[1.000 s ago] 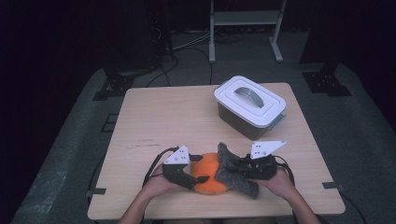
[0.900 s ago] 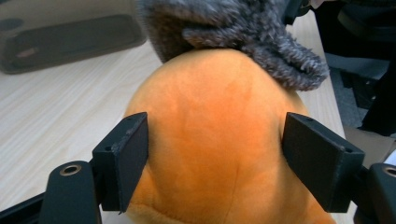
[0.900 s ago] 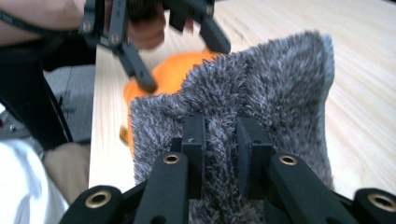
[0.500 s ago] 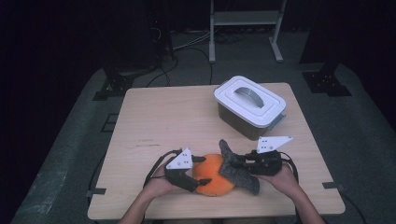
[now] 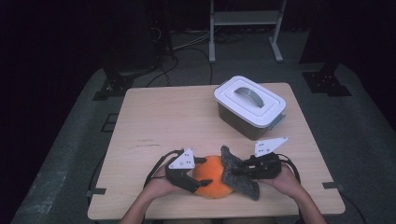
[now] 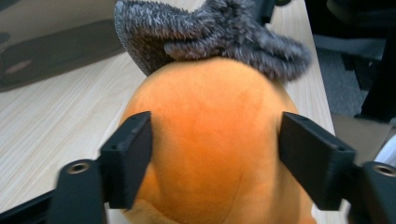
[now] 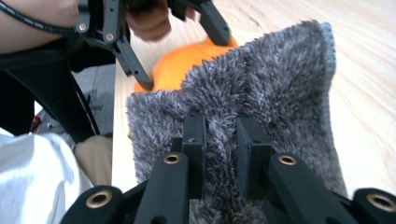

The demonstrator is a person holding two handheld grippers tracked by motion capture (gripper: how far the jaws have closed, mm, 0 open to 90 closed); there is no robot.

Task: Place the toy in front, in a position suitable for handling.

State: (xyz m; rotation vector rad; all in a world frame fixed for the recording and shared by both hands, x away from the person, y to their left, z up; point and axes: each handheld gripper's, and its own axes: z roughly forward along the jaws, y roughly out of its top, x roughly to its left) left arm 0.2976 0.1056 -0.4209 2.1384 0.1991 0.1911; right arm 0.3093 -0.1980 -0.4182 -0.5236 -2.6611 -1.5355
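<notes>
Barely shifted since a second ago, high view has the orange plush ball (image 5: 212, 182) near the bench's front edge; left tongs (image 6: 215, 163) straddle it open, right tongs (image 7: 220, 140) pinch the grey cloth (image 7: 261, 88) draped just beyond.

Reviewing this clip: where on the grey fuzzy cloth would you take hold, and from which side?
Grip the grey fuzzy cloth at a raised fold near its outer edge, coming from the side away from the orange plush ball. The pile bunches into a ridge there, thin enough for two jaws, as the right gripper shows, pinched on such a fold. The left gripper straddles the ball, blocking the other side.
</notes>
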